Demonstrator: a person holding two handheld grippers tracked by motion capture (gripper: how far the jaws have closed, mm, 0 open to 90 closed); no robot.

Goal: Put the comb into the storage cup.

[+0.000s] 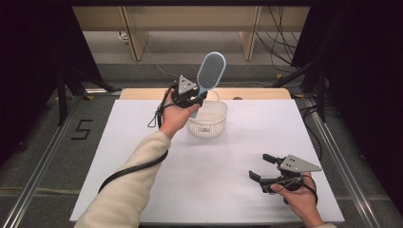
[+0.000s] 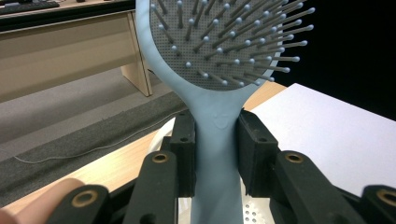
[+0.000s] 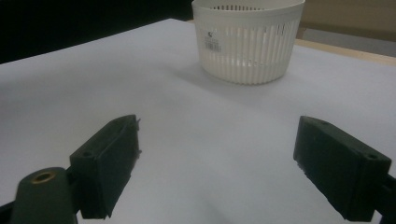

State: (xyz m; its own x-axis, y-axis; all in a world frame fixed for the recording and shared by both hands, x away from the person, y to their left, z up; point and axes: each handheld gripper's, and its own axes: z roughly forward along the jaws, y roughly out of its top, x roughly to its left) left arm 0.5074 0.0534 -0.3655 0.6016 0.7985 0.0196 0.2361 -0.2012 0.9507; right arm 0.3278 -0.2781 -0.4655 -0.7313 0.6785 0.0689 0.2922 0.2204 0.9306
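A light blue hairbrush [image 1: 210,71] is held upright in the air, its bristled head up and its handle pointing down over the white slotted basket [image 1: 207,124]. My left gripper [image 1: 195,98] is shut on the handle; in the left gripper view both jaws press the hairbrush [image 2: 217,140] at its neck. The basket rim [image 2: 164,135] shows just below. My right gripper [image 1: 260,167] rests near the table's front right, open with nothing between its jaws. In the right gripper view the gripper [image 3: 219,163] faces the basket [image 3: 246,39] across bare white table.
The white table top [image 1: 142,156] spans the workspace, with a wooden strip [image 1: 256,92] along its far edge. Desks and cables stand on the floor beyond. A "5" mark [image 1: 81,129] is on the floor at the left.
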